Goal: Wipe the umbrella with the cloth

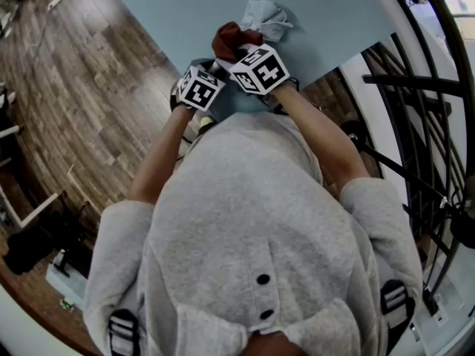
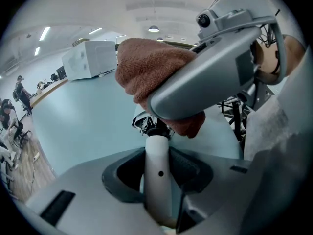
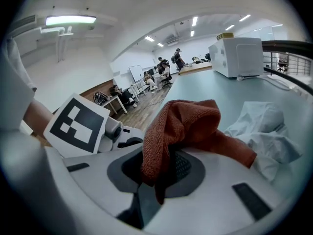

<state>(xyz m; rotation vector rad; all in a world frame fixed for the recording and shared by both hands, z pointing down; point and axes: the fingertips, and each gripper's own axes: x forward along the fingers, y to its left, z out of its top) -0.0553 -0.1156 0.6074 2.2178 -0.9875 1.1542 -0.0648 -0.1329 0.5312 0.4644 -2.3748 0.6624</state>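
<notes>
The white cylindrical umbrella handle (image 2: pixel 157 190) is clamped steady by the left gripper (image 2: pixel 159 160). The rust-brown terry cloth (image 3: pixel 190 124) is pinched by the right gripper (image 3: pixel 159 173), ready for wiping.

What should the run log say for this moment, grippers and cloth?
left gripper: shut on umbrella, at its handle | right gripper: shut on cloth | cloth: bunched, above table

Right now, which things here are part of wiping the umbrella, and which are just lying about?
In the job: umbrella, handle in the left claw; reddish-brown cloth in the right claw.
Lying about: white boxy appliance on the table; crumpled white fabric, maybe the umbrella's canopy, cannot tell.
</notes>
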